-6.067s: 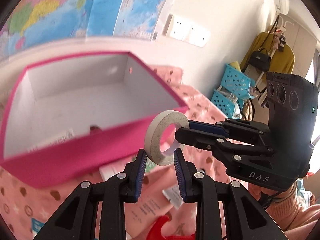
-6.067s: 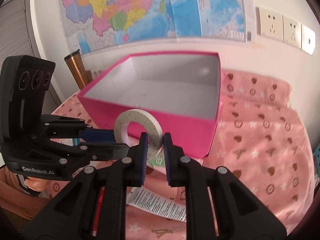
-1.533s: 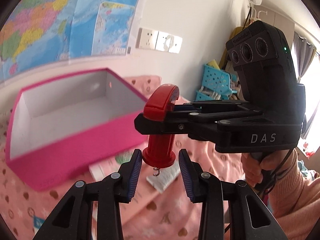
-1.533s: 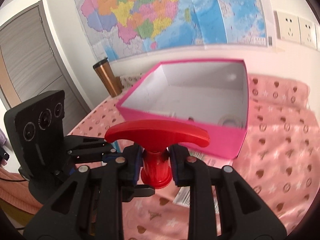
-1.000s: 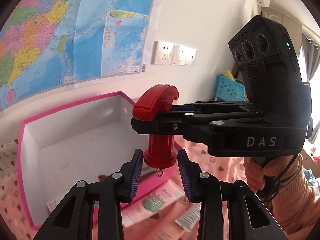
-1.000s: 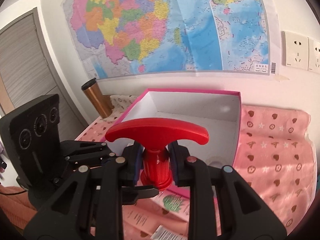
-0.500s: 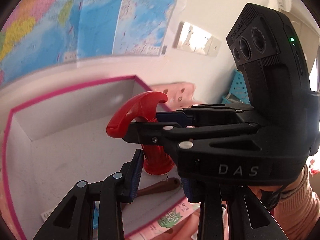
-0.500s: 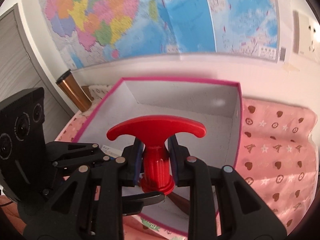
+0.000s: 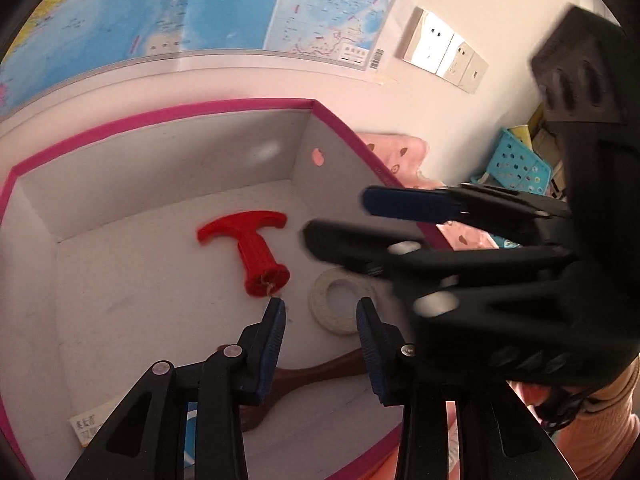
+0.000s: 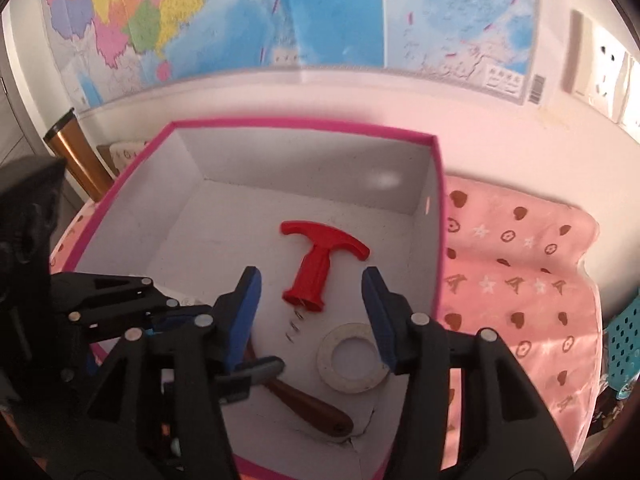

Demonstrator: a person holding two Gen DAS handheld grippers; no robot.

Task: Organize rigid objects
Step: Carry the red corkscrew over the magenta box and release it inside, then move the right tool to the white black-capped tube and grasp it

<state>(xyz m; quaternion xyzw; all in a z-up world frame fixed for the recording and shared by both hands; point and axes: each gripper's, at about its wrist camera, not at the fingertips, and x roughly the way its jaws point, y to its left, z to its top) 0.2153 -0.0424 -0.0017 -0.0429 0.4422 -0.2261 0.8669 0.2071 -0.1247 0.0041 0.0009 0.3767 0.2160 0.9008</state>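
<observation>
Our right gripper (image 10: 312,312) has its jaws spread wide and holds nothing; our left gripper (image 9: 320,320) is likewise parted and empty. Both hover over the pink box (image 10: 304,125). Between the right jaws we see the red T-handle (image 10: 320,260) lying flat on the white box floor. Just beside its base lies the white tape ring (image 10: 352,358), and near that the brown wooden handle (image 10: 316,412). The box rests on a pink patterned cloth (image 10: 520,280).
</observation>
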